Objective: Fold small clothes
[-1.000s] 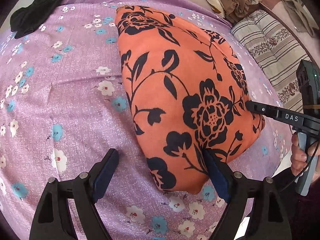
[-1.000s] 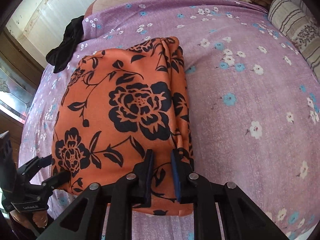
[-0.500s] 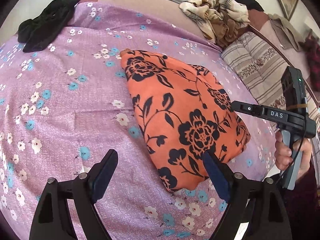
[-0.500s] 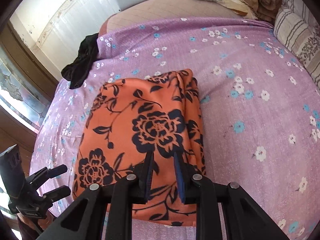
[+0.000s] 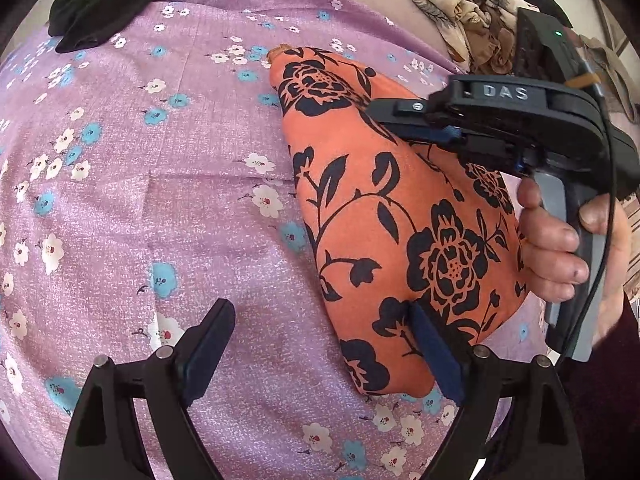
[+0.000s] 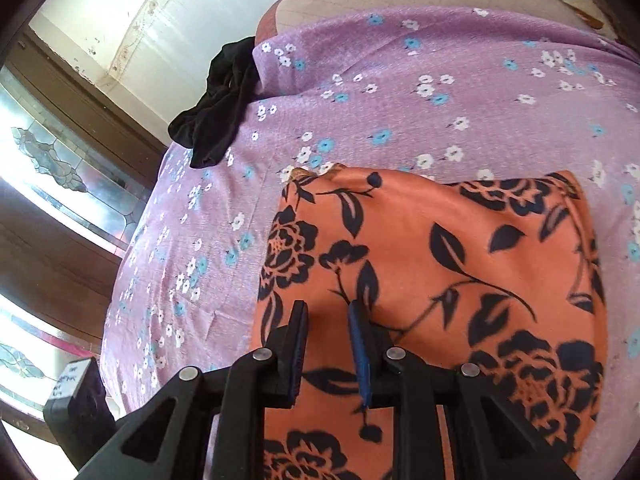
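1. Lying folded on the purple floral bedsheet (image 5: 120,208): orange floral garment (image 5: 380,220), narrower than a second ago.
2. Now reaching over its far half: right hand-held gripper (image 6: 326,320), fingers narrowly parted, pinching nothing.
3. Staying spread wide at the near corner: left hand-held gripper (image 5: 320,344).
4. Leaving open sheet leftward, toward the black cloth (image 5: 108,4).

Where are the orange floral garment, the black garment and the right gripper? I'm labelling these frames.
orange floral garment (image 5: 360,216): left wrist view, middle of its folded top face.
black garment (image 6: 218,120): right wrist view, centre of the crumpled heap.
right gripper (image 6: 326,312): right wrist view, midway between its fingertips.
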Tool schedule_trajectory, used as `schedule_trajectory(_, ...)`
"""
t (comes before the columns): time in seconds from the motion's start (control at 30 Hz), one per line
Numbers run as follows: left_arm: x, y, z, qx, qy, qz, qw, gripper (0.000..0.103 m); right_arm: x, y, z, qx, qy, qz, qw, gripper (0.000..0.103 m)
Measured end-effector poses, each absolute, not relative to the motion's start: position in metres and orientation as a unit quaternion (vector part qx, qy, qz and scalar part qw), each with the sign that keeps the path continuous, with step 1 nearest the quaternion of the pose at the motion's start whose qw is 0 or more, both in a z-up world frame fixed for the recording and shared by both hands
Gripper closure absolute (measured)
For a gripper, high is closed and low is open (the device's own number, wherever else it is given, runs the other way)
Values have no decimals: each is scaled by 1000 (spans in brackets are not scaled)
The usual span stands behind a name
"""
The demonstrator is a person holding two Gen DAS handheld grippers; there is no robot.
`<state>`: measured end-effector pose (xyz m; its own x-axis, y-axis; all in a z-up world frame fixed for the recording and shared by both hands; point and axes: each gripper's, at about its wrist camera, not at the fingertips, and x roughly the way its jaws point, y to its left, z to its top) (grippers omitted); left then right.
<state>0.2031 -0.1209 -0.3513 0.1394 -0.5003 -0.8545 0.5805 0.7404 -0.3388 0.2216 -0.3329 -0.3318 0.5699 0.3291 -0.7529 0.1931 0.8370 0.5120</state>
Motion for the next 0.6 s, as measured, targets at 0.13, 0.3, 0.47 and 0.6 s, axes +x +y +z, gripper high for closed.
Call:
schedule_trajectory(0.13, 204, -122, -351, 45, 542, -358, 759, 12, 241, -336, -354, 299, 470, 36, 830, 76)
schedule_trajectory(0.3, 205, -126, -350, 54, 541, -355, 761, 10, 247, -336, -351, 282, 468, 34, 837, 76)
schedule_trajectory(0.47, 203, -132, -348, 74, 529, -350, 770, 10, 237, -341, -334, 275, 465, 32, 841, 76)
schedule_trajectory(0.6, 203, -131, -348, 76, 527, -347, 772, 10, 222, -351, -319, 268, 451, 16, 851, 76)
